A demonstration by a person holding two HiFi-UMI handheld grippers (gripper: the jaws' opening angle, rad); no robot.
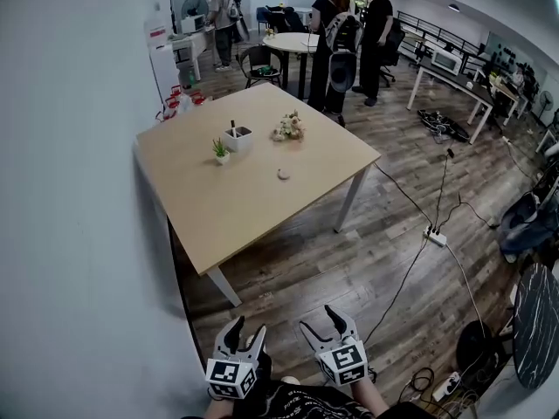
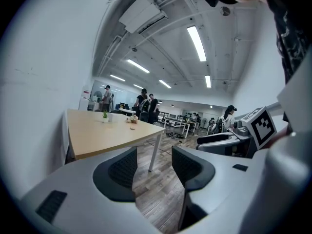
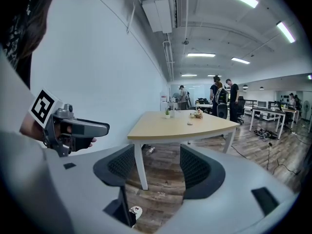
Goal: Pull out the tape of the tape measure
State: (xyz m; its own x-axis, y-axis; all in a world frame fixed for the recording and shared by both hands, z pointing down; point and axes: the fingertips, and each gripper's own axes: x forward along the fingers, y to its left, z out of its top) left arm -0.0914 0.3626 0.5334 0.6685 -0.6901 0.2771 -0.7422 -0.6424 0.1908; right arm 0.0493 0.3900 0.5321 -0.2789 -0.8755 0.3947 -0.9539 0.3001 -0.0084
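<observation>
1. Nearest me, my left gripper (image 1: 249, 326) hung low by my body. Its jaws were well apart with nothing in them, and only floorboards showed through the gap.
2. My right gripper (image 1: 317, 319) was just beside it. Its jaws were also wide apart and held nothing. Its own view showed floor and a table leg between the pads.
3. The wood floor (image 1: 306, 260) stretched ahead of both. To the right, a cable (image 1: 402, 282) ran across it to a power strip (image 1: 435, 236).
4. Beyond that stood the table (image 1: 218, 212), with one side against the wall at my left. The tape measure (image 1: 283, 174) lay on the table top right of centre, on bare wood, well apart from both grippers and touching nothing else.
5. The tape measure looked like a small, pale, round puck lying flat. I saw no tape drawn out of it. It was too small in every view to tell where the tape mouth faced, and its round outline showed no long axis.
6. Behind it, toward the far side of the table, sat a bunch of flowers (image 1: 288, 127), a white pot (image 1: 238, 138) with something dark standing in it, and a little plant (image 1: 221, 151). All three were near one another.
7. Farthest off, people (image 1: 342, 33) stood by a round table (image 1: 293, 42).
</observation>
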